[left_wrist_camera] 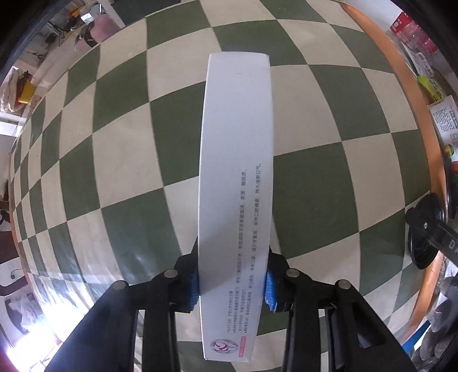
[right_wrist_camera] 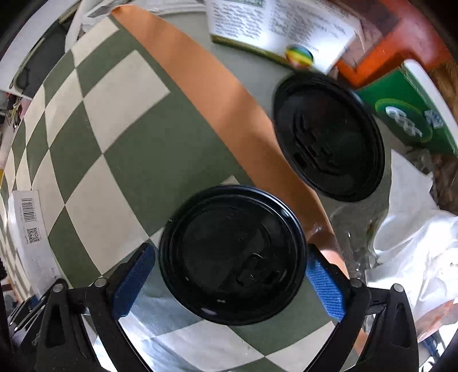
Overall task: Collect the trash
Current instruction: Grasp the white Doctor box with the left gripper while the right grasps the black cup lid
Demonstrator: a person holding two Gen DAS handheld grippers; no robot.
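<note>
Blue ribbed pads on my left gripper [left_wrist_camera: 232, 286] press both long sides of a narrow white box [left_wrist_camera: 236, 183], so that gripper is clamped on the box, which stretches away from me over the green and cream checked cloth [left_wrist_camera: 120, 160] of the desk. Small print runs along the box and a little logo sits at its near end. Out at the right edge of that view runs an orange rim [left_wrist_camera: 406, 94], with packets and printed cartons beyond it. My right gripper [right_wrist_camera: 229, 282] stands spread wide, one blue pad on each side of a black cup lid [right_wrist_camera: 232, 254]; I see a narrow gap at each pad, so it is not gripping the lid. The lid sits over the checked cloth just beside the orange rim [right_wrist_camera: 206, 85] of the bin. Inside the bin lies a second black lid [right_wrist_camera: 329, 137], near crumpled white tissue [right_wrist_camera: 412, 234], a green carton [right_wrist_camera: 409, 114] and a printed white carton [right_wrist_camera: 274, 25]. Far left in this view I can see the white box again, barcode up.
</note>
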